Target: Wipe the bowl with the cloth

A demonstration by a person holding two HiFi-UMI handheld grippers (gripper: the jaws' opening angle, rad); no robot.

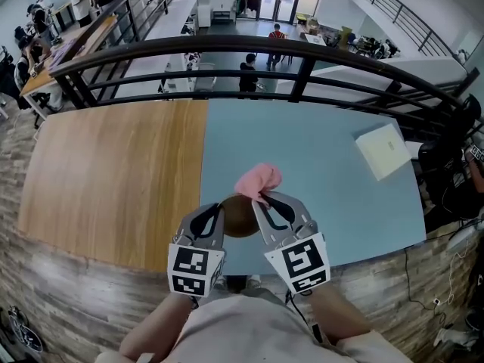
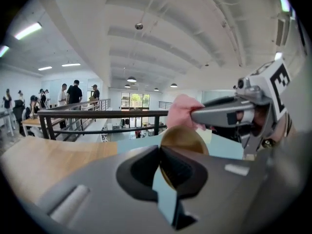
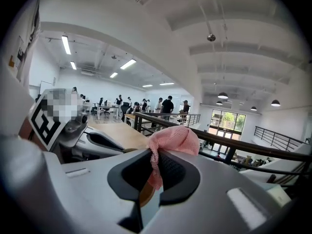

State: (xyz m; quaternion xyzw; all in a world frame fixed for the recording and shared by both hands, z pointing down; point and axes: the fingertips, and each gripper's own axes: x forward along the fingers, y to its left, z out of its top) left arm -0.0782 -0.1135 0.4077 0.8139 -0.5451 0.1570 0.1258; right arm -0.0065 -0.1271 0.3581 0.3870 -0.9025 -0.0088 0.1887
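A small brown bowl hangs tilted above the near part of the blue tabletop. My left gripper is shut on its rim from the left. In the left gripper view the bowl shows edge-on right past the closed jaws. My right gripper is shut on a pink cloth, whose bunched end sits at the bowl's upper edge. In the right gripper view the cloth bulges out above the closed jaws, and a corner hangs down between them.
A white flat box lies on the blue top at the far right. The table's left half is wood. A black railing runs along the far edge, with people on the floor below and at desks to the left.
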